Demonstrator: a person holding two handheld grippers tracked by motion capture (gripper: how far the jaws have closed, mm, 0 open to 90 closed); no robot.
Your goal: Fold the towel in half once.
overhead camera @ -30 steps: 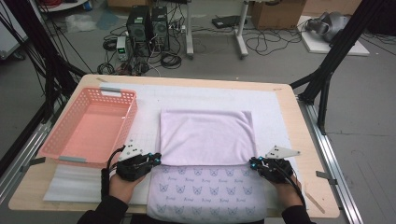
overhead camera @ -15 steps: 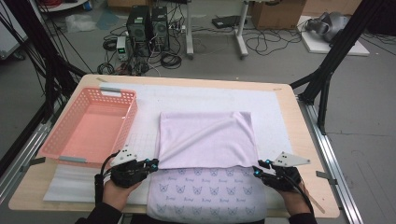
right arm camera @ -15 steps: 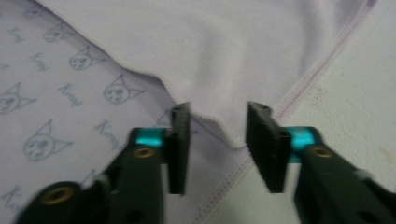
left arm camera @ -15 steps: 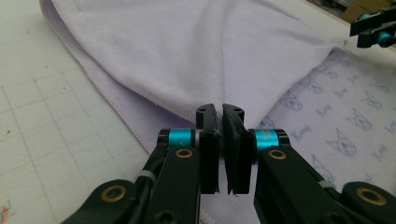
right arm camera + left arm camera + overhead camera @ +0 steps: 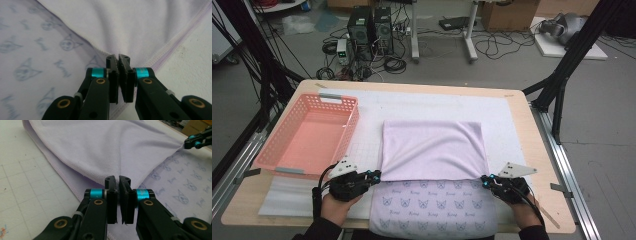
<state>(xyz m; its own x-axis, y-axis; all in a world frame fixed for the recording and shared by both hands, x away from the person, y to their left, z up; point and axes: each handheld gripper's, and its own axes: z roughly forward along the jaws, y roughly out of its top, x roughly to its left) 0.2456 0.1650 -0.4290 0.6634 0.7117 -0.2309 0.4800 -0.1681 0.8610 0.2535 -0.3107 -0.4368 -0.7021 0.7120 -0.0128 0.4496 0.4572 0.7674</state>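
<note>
A lavender towel (image 5: 432,150) lies on the white mat, its far half folded over toward me. The near half (image 5: 432,205) shows a printed cat pattern. My left gripper (image 5: 377,175) is shut on the left corner of the fold's near edge, and the cloth (image 5: 82,150) runs into its jaws (image 5: 118,178). My right gripper (image 5: 484,181) sits at the right corner. Its jaws (image 5: 117,58) have just been closing and now pinch the hemmed edge (image 5: 162,57). The right gripper (image 5: 197,141) also appears far off in the left gripper view.
A pink plastic basket (image 5: 338,96) stands empty at the left of the table. The white foam mat (image 5: 437,102) covers most of the wooden tabletop (image 5: 532,130). Black frame legs, computers and cables are on the floor beyond the far edge.
Half a second ago the right gripper stood slightly right of the fold's corner; it has moved back in onto it. The left gripper has held still on its corner.
</note>
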